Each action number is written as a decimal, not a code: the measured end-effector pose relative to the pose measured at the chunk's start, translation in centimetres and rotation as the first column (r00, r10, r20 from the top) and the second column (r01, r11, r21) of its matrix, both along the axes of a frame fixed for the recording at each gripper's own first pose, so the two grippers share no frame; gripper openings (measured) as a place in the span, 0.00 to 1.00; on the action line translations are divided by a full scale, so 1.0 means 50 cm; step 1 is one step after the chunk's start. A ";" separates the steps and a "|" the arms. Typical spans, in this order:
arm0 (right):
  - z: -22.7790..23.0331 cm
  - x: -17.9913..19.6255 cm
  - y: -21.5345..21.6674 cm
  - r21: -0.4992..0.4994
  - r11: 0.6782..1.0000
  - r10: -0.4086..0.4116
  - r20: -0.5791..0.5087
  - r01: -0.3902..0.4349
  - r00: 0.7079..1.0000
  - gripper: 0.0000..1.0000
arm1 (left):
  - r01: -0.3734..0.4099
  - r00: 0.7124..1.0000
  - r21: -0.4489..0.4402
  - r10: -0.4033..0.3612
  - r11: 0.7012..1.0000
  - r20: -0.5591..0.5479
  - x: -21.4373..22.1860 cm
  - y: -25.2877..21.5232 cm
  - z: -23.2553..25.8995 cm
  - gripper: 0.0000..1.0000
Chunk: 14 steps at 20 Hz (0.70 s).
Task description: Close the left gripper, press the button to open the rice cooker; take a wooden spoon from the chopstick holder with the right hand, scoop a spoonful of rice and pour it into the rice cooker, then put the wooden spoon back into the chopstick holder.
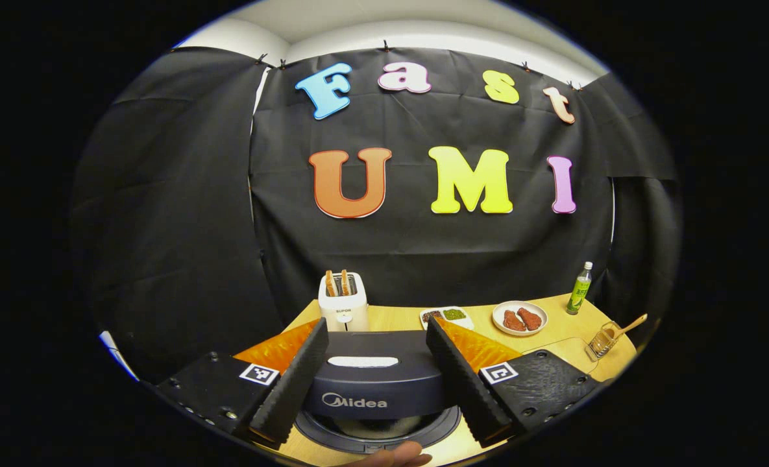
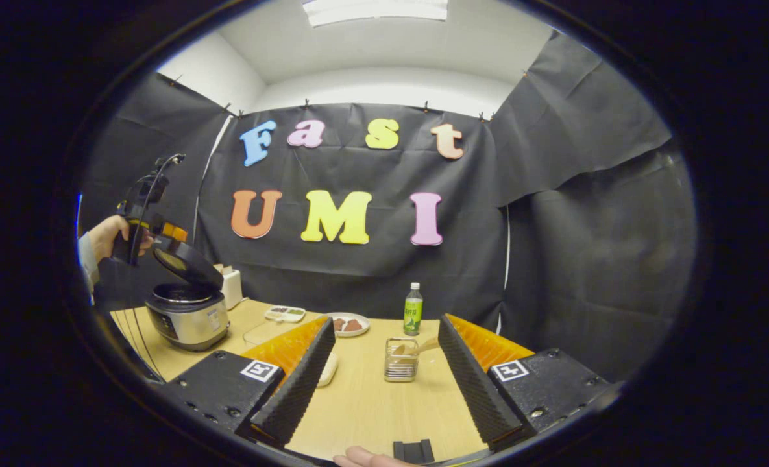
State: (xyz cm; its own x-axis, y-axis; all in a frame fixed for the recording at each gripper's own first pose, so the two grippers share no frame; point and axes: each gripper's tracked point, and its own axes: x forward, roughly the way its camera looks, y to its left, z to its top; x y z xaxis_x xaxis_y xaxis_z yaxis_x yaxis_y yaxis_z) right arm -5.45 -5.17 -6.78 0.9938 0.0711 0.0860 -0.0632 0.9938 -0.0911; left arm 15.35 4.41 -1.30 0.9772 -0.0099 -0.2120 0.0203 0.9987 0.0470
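Observation:
The rice cooker stands at the table's left with its lid swung up. In the left gripper view the raised lid lies between the wide-apart fingers of my left gripper, with the pot's opening below; I cannot tell whether they touch it. A hand holds that gripper just above the lid. My right gripper hovers open over the table, empty. Ahead of it stands the clear chopstick holder with the wooden spoon leaning in it. They also appear far right as holder and spoon.
A white toaster with bread stands at the back. A two-part dish, a plate of red meat and a green bottle line the far edge. A white object lies partly behind my right gripper's left finger.

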 end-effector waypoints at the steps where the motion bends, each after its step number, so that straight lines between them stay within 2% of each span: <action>1: 0.002 -0.010 0.004 -0.005 1.000 0.001 0.004 -0.001 1.000 1.00 | 0.006 1.000 -0.007 -0.006 1.000 -0.005 -0.010 0.000 -0.019 0.98; 2: 0.006 -0.017 0.005 -0.009 1.000 -0.002 0.007 0.002 1.000 1.00 | 0.012 1.000 -0.013 -0.012 1.000 -0.009 -0.021 0.000 -0.032 0.98; 3: 0.008 -0.022 0.006 -0.015 1.000 -0.007 0.006 0.007 1.000 1.00 | 0.017 1.000 -0.017 -0.017 1.000 -0.015 -0.030 -0.002 -0.044 0.92; 4: 0.009 -0.028 0.005 -0.022 1.000 -0.014 0.005 0.014 1.000 1.00 | 0.020 1.000 -0.016 -0.020 1.000 -0.019 -0.037 -0.002 -0.057 0.98; 14: 0.016 -0.049 0.021 0.019 1.000 -0.010 0.005 0.010 1.000 1.00 | 0.008 1.000 -0.027 -0.008 1.000 -0.021 -0.083 -0.001 -0.149 0.98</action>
State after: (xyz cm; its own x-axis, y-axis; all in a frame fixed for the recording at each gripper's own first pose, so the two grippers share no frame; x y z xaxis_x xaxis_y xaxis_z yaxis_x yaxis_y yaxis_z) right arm -7.88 -4.11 -6.00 0.9939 0.0590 0.0927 -0.0524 0.9960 -0.0723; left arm 11.22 4.35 -8.74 0.9724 -0.0235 -0.2323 0.0288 0.9994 0.0194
